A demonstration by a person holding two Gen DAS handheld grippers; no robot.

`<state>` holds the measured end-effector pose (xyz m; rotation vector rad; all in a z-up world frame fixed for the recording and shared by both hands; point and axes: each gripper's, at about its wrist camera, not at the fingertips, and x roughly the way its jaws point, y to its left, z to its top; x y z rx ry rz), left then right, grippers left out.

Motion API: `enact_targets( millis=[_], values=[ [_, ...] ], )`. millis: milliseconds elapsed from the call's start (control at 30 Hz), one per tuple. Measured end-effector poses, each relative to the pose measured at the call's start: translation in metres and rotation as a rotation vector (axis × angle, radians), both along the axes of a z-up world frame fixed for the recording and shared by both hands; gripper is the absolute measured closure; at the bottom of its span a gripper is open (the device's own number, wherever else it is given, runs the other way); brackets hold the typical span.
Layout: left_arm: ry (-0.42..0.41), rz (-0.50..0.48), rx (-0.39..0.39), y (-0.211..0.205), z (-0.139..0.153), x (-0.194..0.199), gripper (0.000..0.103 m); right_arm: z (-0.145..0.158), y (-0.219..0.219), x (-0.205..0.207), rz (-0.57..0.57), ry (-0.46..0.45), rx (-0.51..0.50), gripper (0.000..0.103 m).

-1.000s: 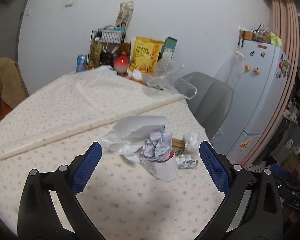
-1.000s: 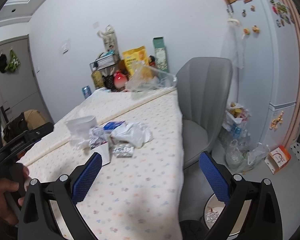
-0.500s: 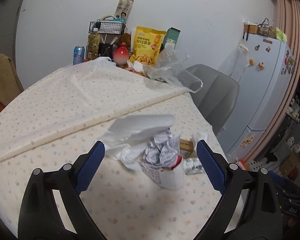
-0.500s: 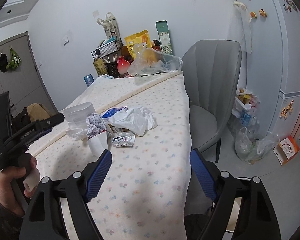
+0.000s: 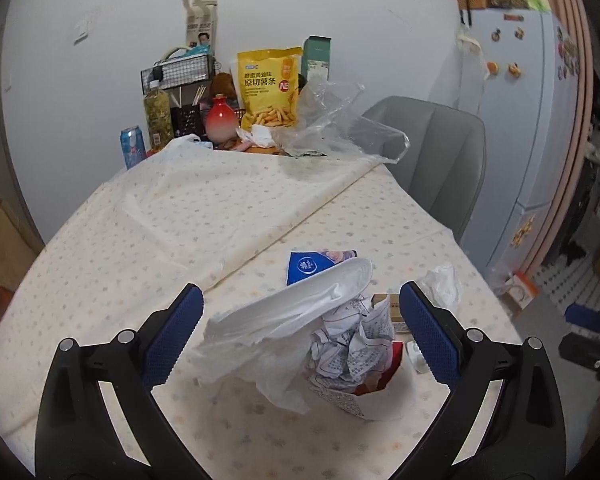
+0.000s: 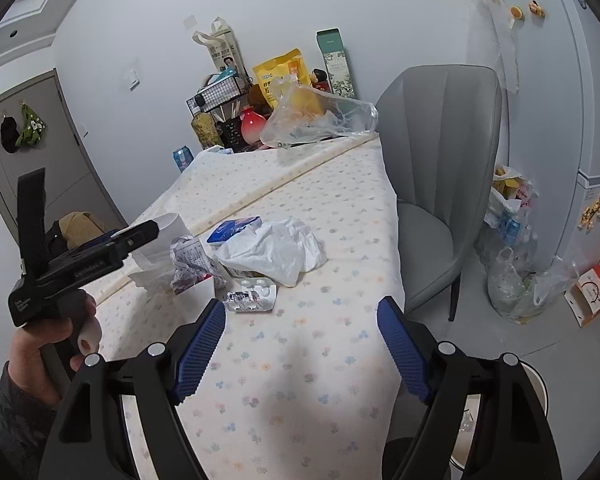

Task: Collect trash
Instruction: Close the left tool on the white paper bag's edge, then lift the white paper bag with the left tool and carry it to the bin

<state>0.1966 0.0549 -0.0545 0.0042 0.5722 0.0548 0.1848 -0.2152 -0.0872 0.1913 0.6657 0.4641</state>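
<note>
I have the left gripper (image 5: 300, 340) spread wide with the trash pile straight ahead of it, between the lines of its two blue pads but not yet touched by either. The nearest piece is a small white paper cup (image 5: 364, 384) stuffed with crumpled printed paper (image 5: 352, 344); a flattened white paper bag (image 5: 300, 308) leans across it, long axis running from the near left up toward the far right. Behind that lie a blue-and-white wrapper (image 5: 308, 266), a small cardboard box (image 5: 388, 308) and a crumpled white plastic bag (image 5: 444, 284), all near the table's right edge on the flowered tablecloth (image 5: 180, 220).

My right gripper (image 6: 300, 344) is also spread, its jaws having just narrowed a little with nothing between them. It hovers over bare cloth at the near right edge, the silver blister pack (image 6: 252, 298) just ahead and to the left. The left gripper is clearly nearer the cup, so I judge it should take that first.

A white bin (image 6: 500, 420) shows on the floor below the table's near right corner; I can't make out its contents.
</note>
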Motion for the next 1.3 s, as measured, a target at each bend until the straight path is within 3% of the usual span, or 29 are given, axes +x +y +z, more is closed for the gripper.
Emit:
enact_targets(
  millis=[67, 133, 200, 233, 267, 333, 733, 1133, 1167, 1233, 1300],
  values=[
    [0.004, -0.017, 0.02, -0.004, 0.0, 0.003, 0.006, -0.001, 0.002, 0.001, 0.002, 0.003, 0.0, 0.026],
    [0.017, -0.007, 0.037, -0.005, -0.001, 0.005, 0.016, -0.002, 0.003, 0.002, 0.005, 0.006, -0.002, 0.026],
    [0.04, 0.003, 0.043, -0.005, -0.003, 0.005, 0.052, -0.003, 0.004, 0.002, 0.007, 0.008, -0.005, 0.026],
    [0.051, 0.012, 0.039, -0.003, -0.005, 0.005, 0.062, -0.003, 0.005, 0.002, 0.009, 0.007, -0.007, 0.026],
    [0.066, 0.027, 0.024, 0.001, -0.007, 0.005, 0.083, -0.003, 0.006, 0.002, 0.012, 0.007, -0.008, 0.026],
    [0.083, 0.047, 0.001, 0.007, -0.009, 0.003, 0.099, -0.003, 0.009, 0.003, 0.02, 0.007, -0.012, 0.026],
    [-0.095, 0.148, -0.157, 0.056, 0.035, -0.05, 0.101, -0.013, 0.061, 0.021, 0.116, 0.059, -0.092, 0.036],
    [-0.072, 0.217, -0.192, 0.073, 0.024, -0.075, 0.101, -0.028, 0.102, 0.05, 0.107, 0.115, -0.195, 0.038],
    [-0.071, 0.219, -0.199, 0.074, 0.023, -0.077, 0.101, -0.029, 0.104, 0.052, 0.108, 0.115, -0.205, 0.041],
    [-0.069, 0.219, -0.21, 0.075, 0.021, -0.078, 0.101, -0.032, 0.107, 0.055, 0.117, 0.132, -0.22, 0.072],
    [-0.068, 0.216, -0.214, 0.075, 0.02, -0.078, 0.101, -0.033, 0.108, 0.054, 0.132, 0.15, -0.219, 0.096]
  ],
)
